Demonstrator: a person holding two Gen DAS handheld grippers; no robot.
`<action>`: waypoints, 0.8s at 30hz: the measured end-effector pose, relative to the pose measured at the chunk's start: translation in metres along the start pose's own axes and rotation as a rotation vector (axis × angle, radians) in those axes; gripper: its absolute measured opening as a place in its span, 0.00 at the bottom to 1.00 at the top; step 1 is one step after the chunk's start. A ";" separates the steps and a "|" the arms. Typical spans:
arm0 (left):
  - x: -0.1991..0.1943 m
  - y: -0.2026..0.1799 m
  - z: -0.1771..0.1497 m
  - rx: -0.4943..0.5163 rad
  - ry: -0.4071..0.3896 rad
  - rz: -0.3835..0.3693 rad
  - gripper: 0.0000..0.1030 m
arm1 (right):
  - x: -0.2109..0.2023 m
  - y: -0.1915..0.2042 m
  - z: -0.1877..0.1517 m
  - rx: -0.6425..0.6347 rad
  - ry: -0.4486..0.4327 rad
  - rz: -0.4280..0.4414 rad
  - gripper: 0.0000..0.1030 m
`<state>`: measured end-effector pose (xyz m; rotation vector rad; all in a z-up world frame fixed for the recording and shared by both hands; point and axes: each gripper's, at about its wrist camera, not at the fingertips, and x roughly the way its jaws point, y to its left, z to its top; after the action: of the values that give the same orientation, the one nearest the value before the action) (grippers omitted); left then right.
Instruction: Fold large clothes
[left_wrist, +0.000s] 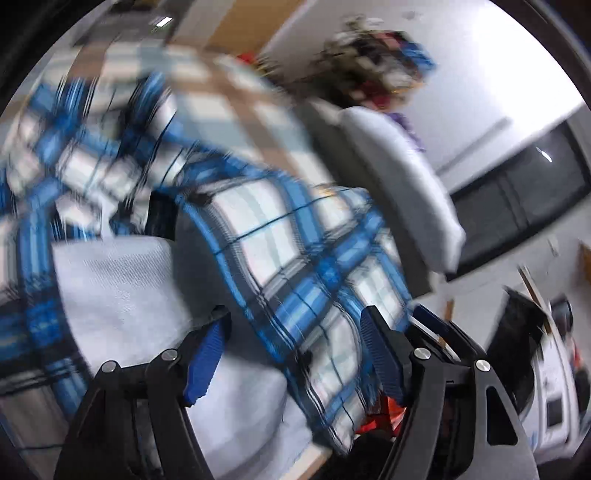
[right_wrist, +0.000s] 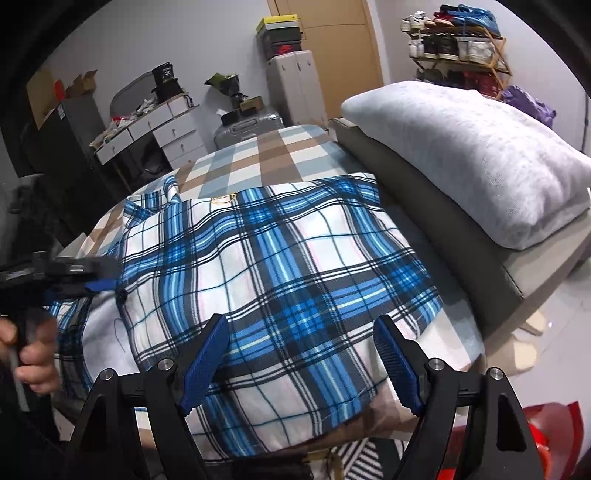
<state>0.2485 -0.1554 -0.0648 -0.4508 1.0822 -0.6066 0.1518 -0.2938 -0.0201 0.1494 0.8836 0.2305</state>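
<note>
Left gripper (right_wrist: 101, 286) is standing spread at the left edge of the blue plaid shirt (right_wrist: 280, 280), pinching nothing. Shirt is lying flat on the checked bedsheet (right_wrist: 269, 155). Right gripper (right_wrist: 303, 362) is hovering spread above its near hem. Grey pillow (right_wrist: 472, 155) is resting rightward, below the shoe rack (right_wrist: 461, 48).

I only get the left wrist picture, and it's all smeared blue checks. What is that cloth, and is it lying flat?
Observer: It is a blue plaid shirt, spread fairly flat on a bed with a brown and blue checked sheet.
Operator: I see one pair of blue claws. Is there a second pair anywhere?
Observer: Yes. The right gripper hangs over the shirt's near hem with its jaws wide open and nothing held.
</note>
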 end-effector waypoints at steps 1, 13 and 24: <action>0.000 0.002 0.000 -0.029 -0.015 -0.026 0.11 | 0.000 0.001 0.000 0.000 0.001 -0.001 0.78; -0.069 0.013 0.018 0.159 -0.091 0.085 0.00 | -0.007 -0.015 0.009 0.044 -0.032 0.034 0.80; -0.041 0.048 -0.001 -0.033 -0.064 0.156 0.46 | 0.001 -0.042 0.014 0.191 0.007 0.157 0.80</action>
<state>0.2455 -0.0919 -0.0669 -0.4078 1.0562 -0.4346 0.1689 -0.3342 -0.0211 0.3969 0.9009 0.2925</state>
